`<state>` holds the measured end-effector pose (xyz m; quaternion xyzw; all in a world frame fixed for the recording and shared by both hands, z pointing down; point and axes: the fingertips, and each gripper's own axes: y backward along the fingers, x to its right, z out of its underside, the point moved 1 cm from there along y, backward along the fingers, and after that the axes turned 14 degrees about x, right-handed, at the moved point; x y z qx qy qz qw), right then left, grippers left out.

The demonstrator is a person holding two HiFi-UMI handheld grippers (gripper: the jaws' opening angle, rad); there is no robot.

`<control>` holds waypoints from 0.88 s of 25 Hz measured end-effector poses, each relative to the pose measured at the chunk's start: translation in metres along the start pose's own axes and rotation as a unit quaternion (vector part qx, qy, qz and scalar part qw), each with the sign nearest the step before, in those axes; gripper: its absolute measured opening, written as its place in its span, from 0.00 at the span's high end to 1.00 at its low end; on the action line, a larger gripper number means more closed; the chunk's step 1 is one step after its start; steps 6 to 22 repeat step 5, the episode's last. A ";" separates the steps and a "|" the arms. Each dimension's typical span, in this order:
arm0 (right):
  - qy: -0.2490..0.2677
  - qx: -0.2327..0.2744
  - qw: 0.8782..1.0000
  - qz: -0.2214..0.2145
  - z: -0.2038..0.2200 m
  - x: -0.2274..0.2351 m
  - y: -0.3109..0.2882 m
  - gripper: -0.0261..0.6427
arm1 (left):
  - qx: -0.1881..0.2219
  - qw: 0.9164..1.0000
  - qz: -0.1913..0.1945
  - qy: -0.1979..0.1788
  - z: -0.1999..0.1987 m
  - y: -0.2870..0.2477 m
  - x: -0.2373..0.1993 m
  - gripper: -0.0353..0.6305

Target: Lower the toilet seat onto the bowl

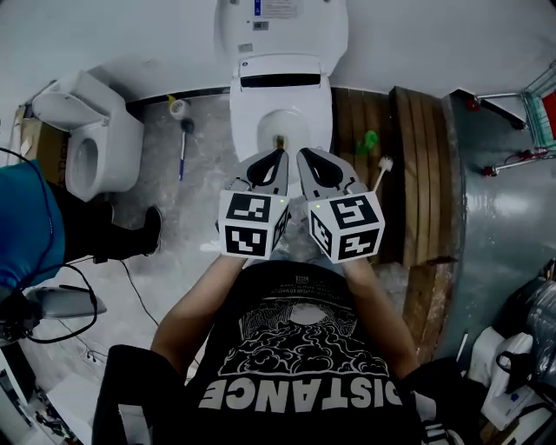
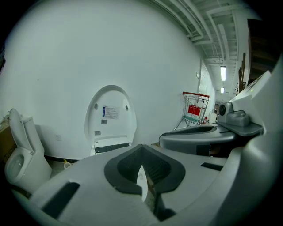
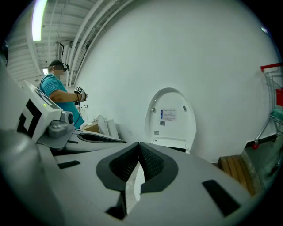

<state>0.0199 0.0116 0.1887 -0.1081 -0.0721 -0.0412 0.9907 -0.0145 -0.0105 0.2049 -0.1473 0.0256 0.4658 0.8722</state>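
The white toilet [image 1: 252, 109] stands against the back wall, its bowl open. Its raised white panel [image 1: 300, 26] with a printed label leans upright on the wall; I cannot tell seat from lid there. The same upright panel shows in the left gripper view [image 2: 110, 112] and the right gripper view [image 3: 171, 115]. My left gripper [image 1: 276, 156] and right gripper [image 1: 302, 156] hang side by side just in front of the bowl, apart from it. Both are shut with nothing between the jaws, as the left gripper [image 2: 141, 149] and right gripper [image 3: 139, 146] show in their own views.
A second toilet [image 1: 87, 139] stands at the left, a toilet brush [image 1: 183, 143] between the two. A wooden platform [image 1: 417, 174] lies right of the bowl, with a red shopping cart [image 2: 194, 108] beyond. A person in a teal shirt [image 3: 59, 95] stands at the left.
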 end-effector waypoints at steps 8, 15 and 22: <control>0.005 0.000 1.000 -0.002 -0.003 0.001 0.002 0.93 | 0.002 1.000 0.004 0.000 -0.002 -0.001 0.006 0.93; 0.005 0.000 1.000 -0.002 -0.003 0.001 0.002 0.93 | 0.002 1.000 0.004 0.000 -0.002 -0.001 0.006 0.93; 0.005 0.000 1.000 -0.002 -0.003 0.001 0.002 0.93 | 0.002 1.000 0.004 0.000 -0.002 -0.001 0.006 0.93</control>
